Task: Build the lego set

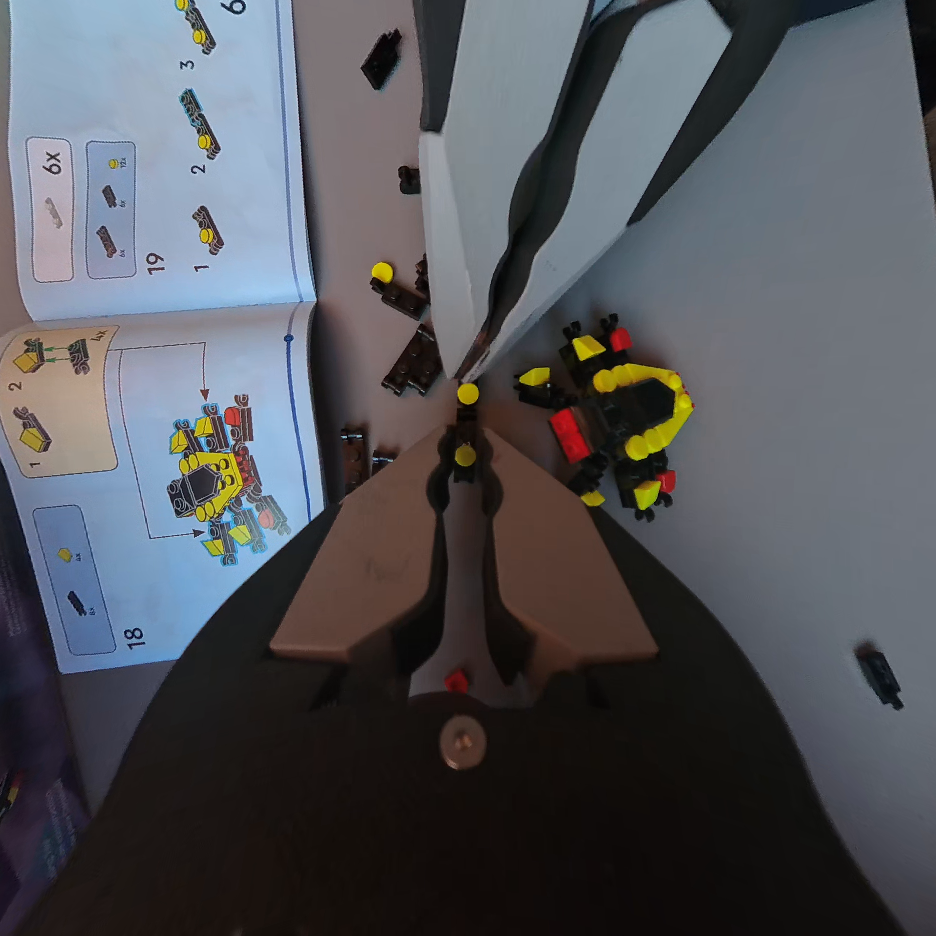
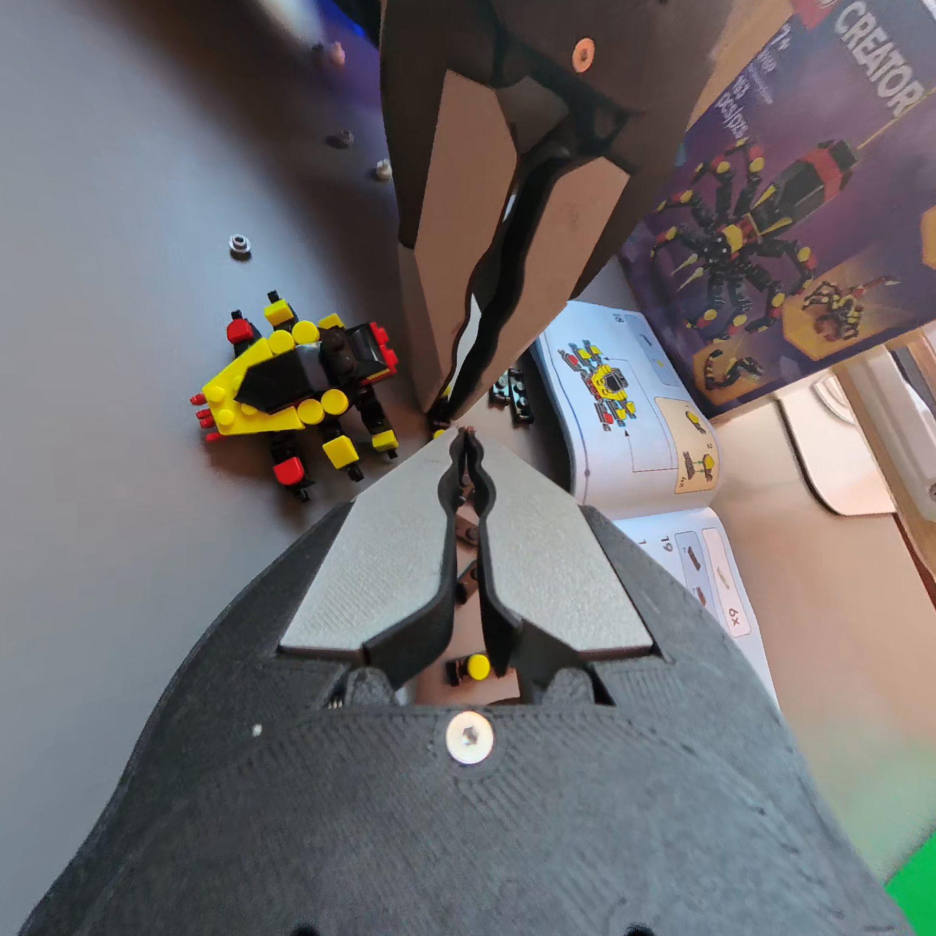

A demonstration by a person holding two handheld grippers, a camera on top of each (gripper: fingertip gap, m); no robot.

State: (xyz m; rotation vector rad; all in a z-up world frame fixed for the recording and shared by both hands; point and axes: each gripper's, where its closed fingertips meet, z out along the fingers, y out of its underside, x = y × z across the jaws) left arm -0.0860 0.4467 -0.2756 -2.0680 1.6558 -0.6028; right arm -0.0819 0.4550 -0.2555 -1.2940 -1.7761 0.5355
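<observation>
Writing shows in two places. The open instruction booklet [image 1: 152, 314], lying left of the half-built lego model [image 1: 628, 405], carries printed step numbers and part counts. The purple box [image 2: 835, 167] beyond the booklet bears pale lettering, not repeated here.

The right gripper [image 2: 465, 430], grey-padded, was seen with its fingers pressed nearly together, tips meeting those of the left gripper [image 2: 445, 410], brown-padded, which reached down from above; a small black-and-yellow leg piece [image 2: 439, 423] was pinched at the meeting point; the spider body [image 2: 299, 390], yellow, black and red, was laid on the grey table [image 2: 101, 202] to the left; an open instruction booklet [image 2: 633, 420] was spread to the right, with the purple set box [image 2: 790, 212] propped behind it; a yellow-studded black piece [image 2: 468, 667] was glimpsed beneath the fingers.
</observation>
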